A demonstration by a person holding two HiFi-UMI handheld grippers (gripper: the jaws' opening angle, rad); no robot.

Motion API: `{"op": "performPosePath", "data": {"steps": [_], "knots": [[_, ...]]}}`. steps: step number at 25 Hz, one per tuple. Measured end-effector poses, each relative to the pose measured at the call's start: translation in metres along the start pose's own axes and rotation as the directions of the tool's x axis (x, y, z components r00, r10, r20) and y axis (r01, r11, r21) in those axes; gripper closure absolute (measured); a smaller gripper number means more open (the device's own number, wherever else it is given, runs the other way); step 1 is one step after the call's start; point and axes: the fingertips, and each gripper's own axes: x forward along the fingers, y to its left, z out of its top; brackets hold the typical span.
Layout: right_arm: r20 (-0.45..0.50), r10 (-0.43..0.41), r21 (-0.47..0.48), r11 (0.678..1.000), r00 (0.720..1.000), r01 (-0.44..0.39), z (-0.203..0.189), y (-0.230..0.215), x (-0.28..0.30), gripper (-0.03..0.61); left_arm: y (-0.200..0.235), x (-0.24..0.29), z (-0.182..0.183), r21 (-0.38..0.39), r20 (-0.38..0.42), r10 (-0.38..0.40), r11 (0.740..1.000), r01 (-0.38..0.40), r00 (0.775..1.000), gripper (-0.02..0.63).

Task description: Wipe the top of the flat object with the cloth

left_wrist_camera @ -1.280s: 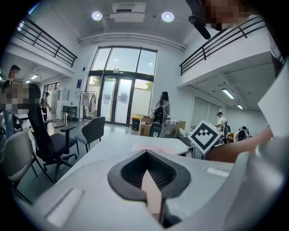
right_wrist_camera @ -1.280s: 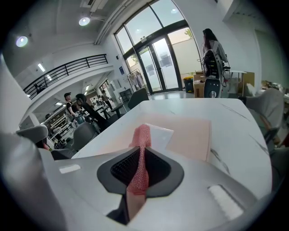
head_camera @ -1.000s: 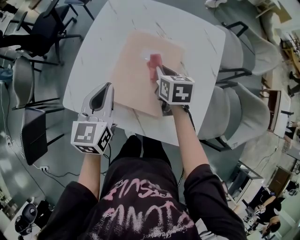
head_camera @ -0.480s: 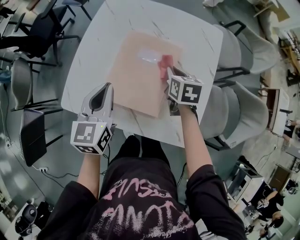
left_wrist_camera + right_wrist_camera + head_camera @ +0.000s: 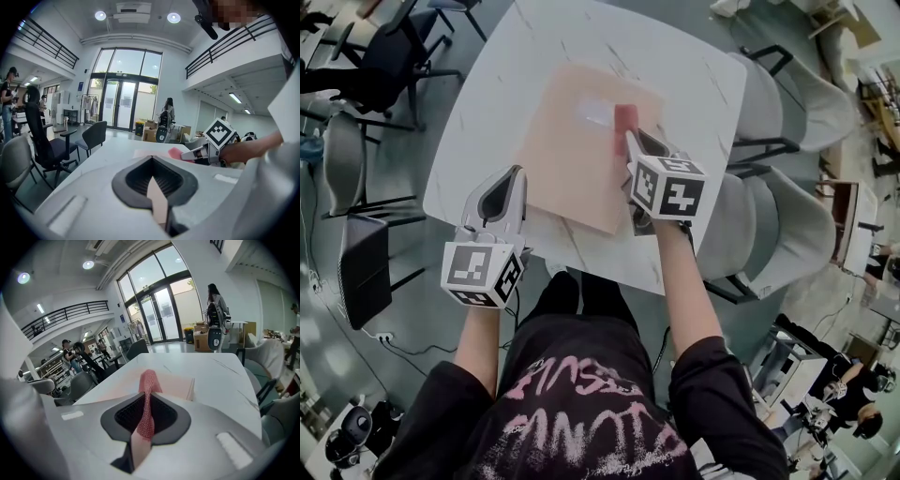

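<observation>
Cloth (image 5: 148, 380), pink and net-like, is pinched between the closed jaws of the right gripper (image 5: 631, 141). It runs up through the dark pads and folds over past the tips. In the head view its free end lies on a flat tan board (image 5: 567, 164), close to the board's right edge and toward the far right corner. A paler, shiny patch (image 5: 594, 111) shows on the board just left of the cloth.

The left gripper (image 5: 513, 178) has its jaws together at the tips and grips nothing; only a thin tan strip shows in the slit behind them. It sits at the board's near left edge, over the table's near left corner. Whether it presses on the board cannot be told.

The board lies flat on a white, marble-veined table (image 5: 478, 122), turned at an angle to the table's sides. Its near corner comes close to the table's near edge. Grey chairs (image 5: 787, 225) stand along the table's right side and dark chairs (image 5: 380, 61) off its left.
</observation>
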Motion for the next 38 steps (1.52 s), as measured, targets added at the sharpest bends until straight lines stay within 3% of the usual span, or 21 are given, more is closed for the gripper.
{"op": "performPosePath", "data": {"steps": [8,19,30,38], "knots": [[-0.013,0.135,-0.013,0.991,0.991,-0.135,-0.003,0.071,0.01,0.523,0.007,-0.008,0.002,0.0,0.004,0.027,1.0,-0.027,1.0,0.614],[-0.095,0.257,-0.025,0.965,0.962,-0.26,-0.039,0.143,0.021,0.523,0.021,-0.024,0.003,-0.001,0.011,0.074,0.997,-0.074,0.997,0.614],[-0.159,0.188,-0.03,0.98,0.969,-0.195,-0.061,0.119,0.022,0.523,0.019,-0.023,0.003,-0.001,0.012,0.062,0.998,-0.062,0.998,0.614],[-0.154,0.121,-0.004,0.992,0.981,-0.123,-0.063,0.088,0.012,0.523,0.009,-0.02,0.004,0.001,0.014,0.042,0.999,-0.042,0.999,0.614]]}}
